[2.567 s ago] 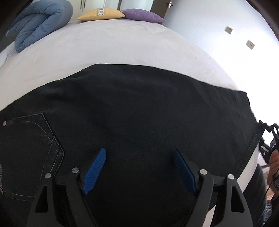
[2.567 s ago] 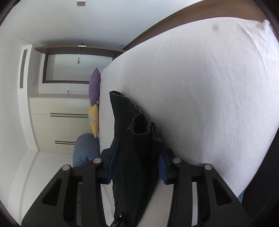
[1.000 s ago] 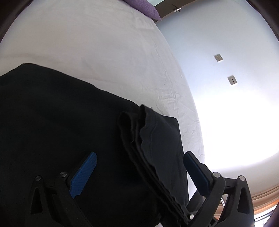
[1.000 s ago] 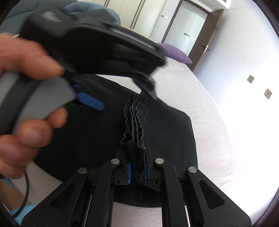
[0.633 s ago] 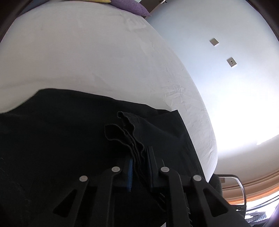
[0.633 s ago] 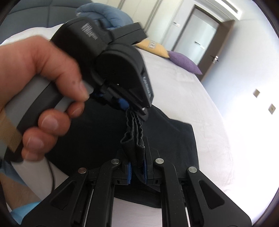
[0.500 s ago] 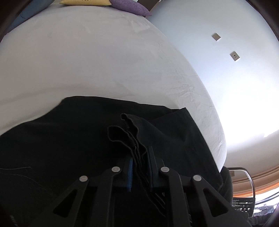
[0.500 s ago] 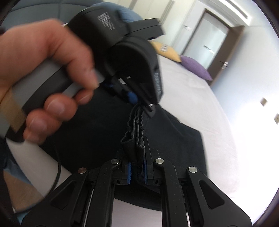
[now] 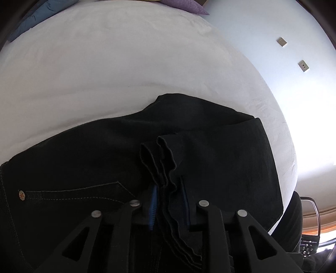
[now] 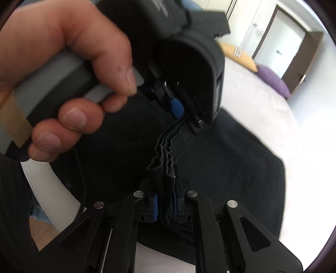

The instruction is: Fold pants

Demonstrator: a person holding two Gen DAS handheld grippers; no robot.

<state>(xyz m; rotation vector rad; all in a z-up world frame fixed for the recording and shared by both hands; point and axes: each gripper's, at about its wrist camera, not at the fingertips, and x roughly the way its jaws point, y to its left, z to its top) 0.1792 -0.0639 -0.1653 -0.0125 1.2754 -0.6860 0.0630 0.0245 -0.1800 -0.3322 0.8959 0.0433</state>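
My left gripper (image 9: 169, 201) is clenched on a bunch of stacked hem layers of the pants (image 9: 88, 159), the wavy edges standing up between its blue pads (image 9: 154, 202). My right gripper (image 10: 165, 202) is clamped on the same bunched edge a little way along, the cloth pinched between its pads (image 10: 155, 206). From the right wrist view my left hand (image 10: 63, 69) and its gripper sit just ahead of the right one, the hem running taut from one to the other.

The pants lie on the bed (image 9: 117, 69), dark denim folded over so the leg ends I hold hang above the seat part; a back pocket (image 9: 77, 194) with a rivet shows at the left of the left wrist view. The long axis of the cloth runs across that view, left to right, with the fold at the right side near the bed's edge (image 9: 290, 159). The pants' far edge humps up in the middle against the white sheet.

Beyond the pants the sheet is bare up to the pillows: a purple pillow (image 10: 273, 83) and a yellow pillow (image 10: 239, 55) at the head, a blue blanket (image 9: 31, 19) at the far left. To the right the mattress drops off close beside the fold, next to a pale wall (image 9: 273, 27).
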